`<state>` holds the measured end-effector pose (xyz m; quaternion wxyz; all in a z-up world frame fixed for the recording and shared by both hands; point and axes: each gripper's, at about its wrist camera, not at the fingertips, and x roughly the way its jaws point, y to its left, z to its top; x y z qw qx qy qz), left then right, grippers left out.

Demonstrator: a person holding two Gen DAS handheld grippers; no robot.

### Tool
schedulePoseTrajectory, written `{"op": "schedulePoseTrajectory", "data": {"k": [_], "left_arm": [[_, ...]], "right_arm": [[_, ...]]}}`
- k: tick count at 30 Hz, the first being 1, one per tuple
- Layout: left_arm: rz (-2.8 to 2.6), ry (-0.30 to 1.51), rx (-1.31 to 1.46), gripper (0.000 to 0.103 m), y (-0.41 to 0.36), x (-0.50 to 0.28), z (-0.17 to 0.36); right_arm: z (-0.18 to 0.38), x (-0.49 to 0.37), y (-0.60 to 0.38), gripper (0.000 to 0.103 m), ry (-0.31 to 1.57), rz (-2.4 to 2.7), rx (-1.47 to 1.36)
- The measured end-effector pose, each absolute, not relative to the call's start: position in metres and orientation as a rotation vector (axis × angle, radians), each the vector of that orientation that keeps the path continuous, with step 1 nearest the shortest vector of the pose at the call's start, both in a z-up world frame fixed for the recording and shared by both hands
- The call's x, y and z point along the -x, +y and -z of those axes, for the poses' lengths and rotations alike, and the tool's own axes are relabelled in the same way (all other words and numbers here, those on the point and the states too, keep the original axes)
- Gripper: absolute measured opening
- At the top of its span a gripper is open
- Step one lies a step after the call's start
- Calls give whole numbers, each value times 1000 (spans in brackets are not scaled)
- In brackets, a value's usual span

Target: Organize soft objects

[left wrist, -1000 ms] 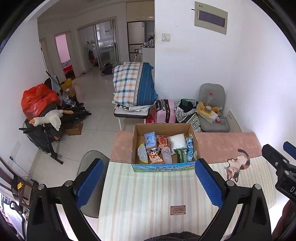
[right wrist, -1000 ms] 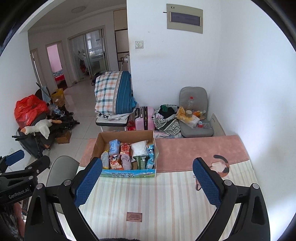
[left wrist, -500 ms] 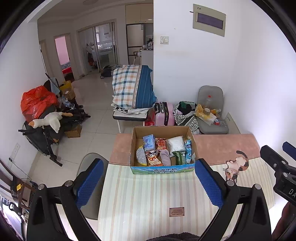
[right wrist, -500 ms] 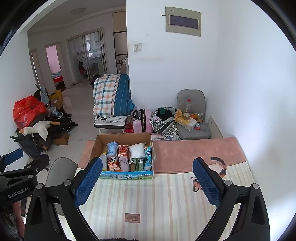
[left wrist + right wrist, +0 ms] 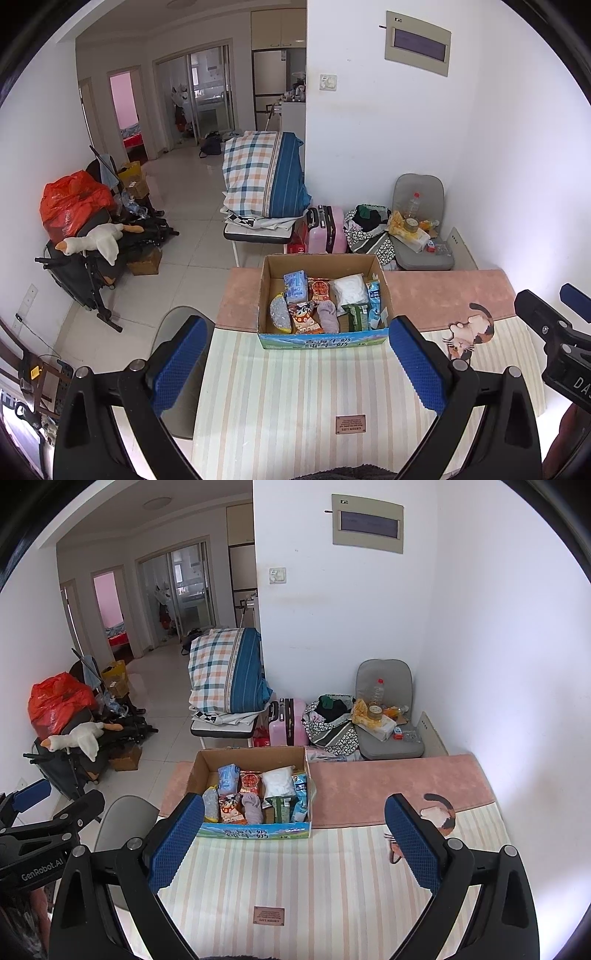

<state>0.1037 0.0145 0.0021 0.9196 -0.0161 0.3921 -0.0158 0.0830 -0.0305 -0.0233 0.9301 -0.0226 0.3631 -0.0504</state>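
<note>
Two open grippers above a striped table with a box of soft packets.

The table (image 5: 295, 398) has a striped cloth with a pink band at its far side, and the cardboard box (image 5: 322, 338) stands where the two meet. In the box lie a white pouch (image 5: 350, 290), a purple cloth (image 5: 328, 315), a blue pack (image 5: 295, 288) and snack bags (image 5: 306, 321). The left gripper (image 5: 295, 365) and the right gripper (image 5: 293, 843) hang near the box, each with its jaws wide apart and holding nothing.
</note>
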Motion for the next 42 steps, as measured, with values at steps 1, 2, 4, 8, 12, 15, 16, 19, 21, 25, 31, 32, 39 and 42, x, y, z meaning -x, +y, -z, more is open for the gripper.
{"op": "schedulePoseTrajectory", "data": {"k": [1, 2, 4, 8, 12, 15, 16, 19, 21, 25, 31, 32, 39, 42], "left_arm": [[34, 806, 33, 101, 15, -104, -2], [34, 805, 35, 101, 14, -104, -3], [34, 804, 37, 101, 14, -103, -4], [39, 800, 37, 101, 12, -105, -7], [41, 798, 39, 101, 11, -106, -8], [45, 796, 38, 101, 9, -107, -9], [44, 795, 38, 101, 9, -107, -10], [45, 793, 37, 101, 7, -108, -11], [44, 793, 38, 101, 7, -108, -11], [45, 792, 39, 101, 6, -108, -12], [46, 791, 37, 101, 5, -108, -13], [45, 789, 38, 101, 5, -108, -13], [53, 792, 39, 101, 3, -110, -13], [55, 788, 42, 101, 1, -112, -14]], "right_arm": [[23, -83, -30, 100, 744, 102, 43], [22, -83, -31, 100, 744, 103, 42], [21, -84, -31, 100, 743, 106, 47], [19, -86, -32, 100, 740, 111, 43], [18, -87, -32, 100, 741, 110, 40], [19, -85, -30, 100, 741, 111, 42], [20, -85, -30, 100, 741, 112, 40], [20, -84, -30, 100, 740, 114, 41], [21, -83, -30, 100, 739, 113, 39], [21, -83, -30, 100, 741, 115, 41], [21, -81, -30, 100, 744, 111, 39], [21, -81, -30, 100, 742, 111, 40], [22, -77, -25, 100, 738, 114, 43], [23, -77, -24, 100, 739, 113, 43]]}}
